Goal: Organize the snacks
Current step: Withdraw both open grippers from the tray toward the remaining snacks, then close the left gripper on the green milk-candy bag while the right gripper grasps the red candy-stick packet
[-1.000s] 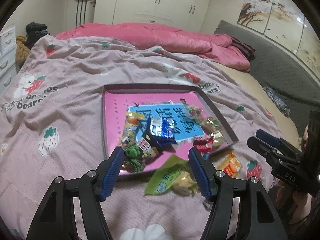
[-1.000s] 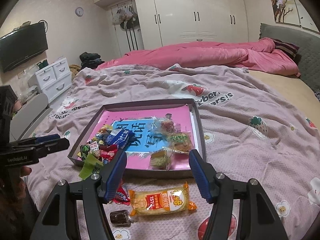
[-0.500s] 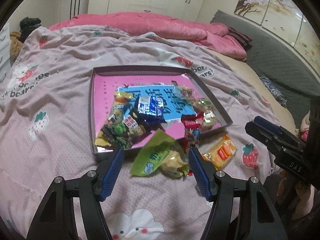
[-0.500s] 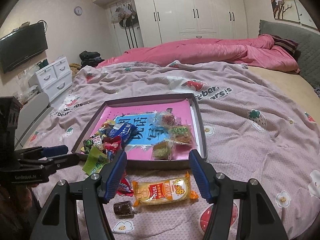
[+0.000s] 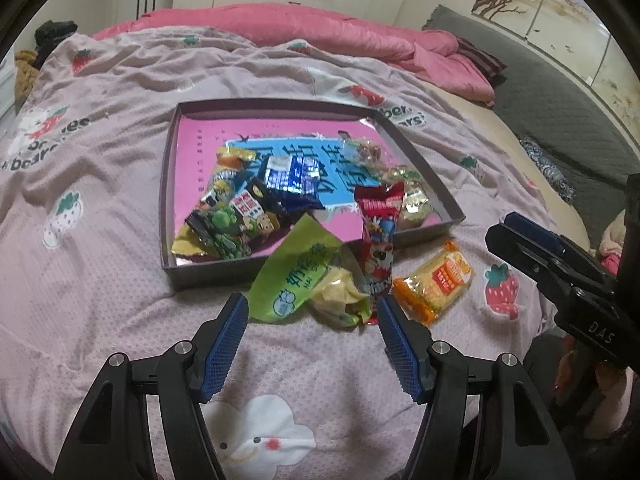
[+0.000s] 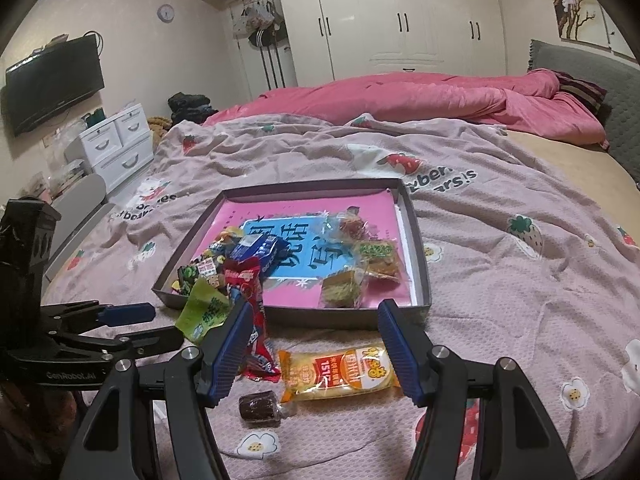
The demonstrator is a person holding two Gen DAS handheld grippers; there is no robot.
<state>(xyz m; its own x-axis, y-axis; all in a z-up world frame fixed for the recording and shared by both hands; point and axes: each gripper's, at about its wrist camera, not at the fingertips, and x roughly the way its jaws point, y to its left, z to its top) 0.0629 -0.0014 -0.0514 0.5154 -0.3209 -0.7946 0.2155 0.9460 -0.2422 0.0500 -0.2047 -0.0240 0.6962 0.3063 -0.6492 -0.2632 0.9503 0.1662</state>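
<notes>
Grippers (image 5: 312,322) (image 6: 314,334) half-open, both empty

Dim warm indoor light, glare on glossy wardrobe doors (image 6: 404,12) and shiny tray liner (image 5: 280,136), soft shadows, slight blur, strong fisheye bending, dark vignetted corners

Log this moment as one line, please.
phase: approach | left gripper: open, above green packet | right gripper: open, above yellow packet | tray: part filled | held: nothing
</notes>
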